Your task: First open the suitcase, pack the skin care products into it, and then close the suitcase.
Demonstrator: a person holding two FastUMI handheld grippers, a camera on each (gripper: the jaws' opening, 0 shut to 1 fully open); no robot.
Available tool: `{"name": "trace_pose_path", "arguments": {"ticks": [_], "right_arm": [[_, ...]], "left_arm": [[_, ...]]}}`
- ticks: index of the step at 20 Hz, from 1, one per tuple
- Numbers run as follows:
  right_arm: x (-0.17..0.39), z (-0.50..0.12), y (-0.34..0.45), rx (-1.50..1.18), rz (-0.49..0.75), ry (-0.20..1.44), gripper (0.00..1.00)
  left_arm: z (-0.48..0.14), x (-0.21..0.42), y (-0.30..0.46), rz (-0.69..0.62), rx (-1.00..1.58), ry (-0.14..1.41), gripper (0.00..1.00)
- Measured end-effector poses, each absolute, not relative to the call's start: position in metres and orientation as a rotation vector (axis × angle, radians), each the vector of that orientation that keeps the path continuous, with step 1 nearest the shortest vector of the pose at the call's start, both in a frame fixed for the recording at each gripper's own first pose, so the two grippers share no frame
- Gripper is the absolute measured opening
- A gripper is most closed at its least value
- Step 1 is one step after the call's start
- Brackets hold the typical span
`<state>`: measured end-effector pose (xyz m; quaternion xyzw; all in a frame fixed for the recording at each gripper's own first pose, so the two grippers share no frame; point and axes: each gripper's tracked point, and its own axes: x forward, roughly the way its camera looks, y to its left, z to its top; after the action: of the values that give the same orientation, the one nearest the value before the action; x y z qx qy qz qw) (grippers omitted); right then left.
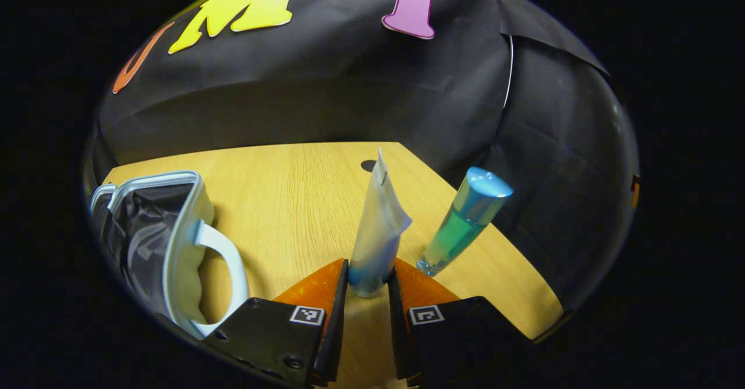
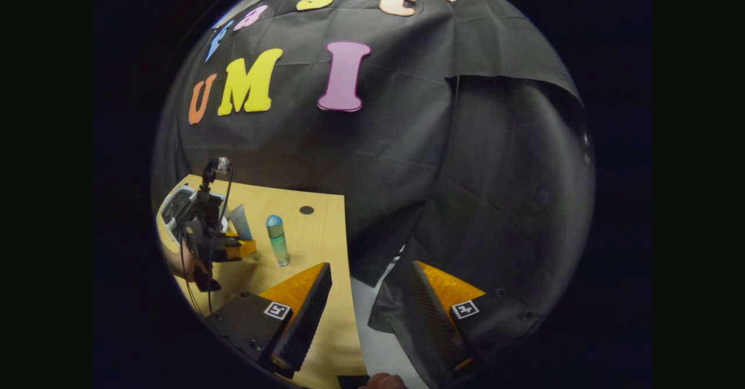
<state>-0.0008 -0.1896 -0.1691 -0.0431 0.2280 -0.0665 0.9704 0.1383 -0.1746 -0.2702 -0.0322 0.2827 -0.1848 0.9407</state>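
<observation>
**Left tongs clamp the tube; right tongs wide over the table edge**

Nearest the lens in the left gripper view, the left tongs are narrowed on the lower end of a pale tube, both fingers pressing its sides while it stands upright with its crimped end up. Just right of it a blue-green bottle with a light blue cap stands on the wooden table, apart from the tube. At the left the suitcase lies open, its dark lining showing, a pale handle facing the tongs. A small dark round spot marks the table's far side, and black cloth walls close the booth behind and to the right.

In the right gripper view the right tongs are spread wide with nothing between them, hanging over the table's right edge, where pale floor shows below. Farther off to the left, a hand holds the other gripper beside the tube and bottle.
</observation>
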Motion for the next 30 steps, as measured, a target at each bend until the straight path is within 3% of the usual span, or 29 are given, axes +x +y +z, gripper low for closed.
{"name": "trace_pose_path", "arguments": {"ticks": [1, 8, 18, 20, 27, 30], "right_arm": [[0.004, -0.182, -0.176, -0.062, -0.096, 0.475, 0.84], [0.072, -0.290, -0.073, 0.094, 0.115, 0.608, 0.79], [0.151, -0.341, -0.034, 0.060, 0.154, 0.628, 0.80], [0.154, -0.344, -0.034, 0.068, 0.149, 0.641, 0.76], [0.164, -0.354, -0.032, 0.046, 0.147, 0.664, 0.40], [0.159, -0.348, -0.031, 0.044, 0.155, 0.676, 0.34]], "left_arm": [[-0.257, 0.130, -0.173, -0.384, -0.089, 0.567, 0.38], [-0.175, 0.053, -0.112, -0.307, -0.152, 0.538, 0.37], [-0.144, -0.016, -0.008, -0.034, -0.251, 0.505, 0.37], [-0.142, -0.019, 0.005, 0.006, -0.273, 0.500, 0.37], [-0.142, -0.035, 0.025, 0.061, -0.309, 0.521, 0.37], [-0.146, -0.029, 0.038, 0.057, -0.319, 0.530, 0.37]]}}
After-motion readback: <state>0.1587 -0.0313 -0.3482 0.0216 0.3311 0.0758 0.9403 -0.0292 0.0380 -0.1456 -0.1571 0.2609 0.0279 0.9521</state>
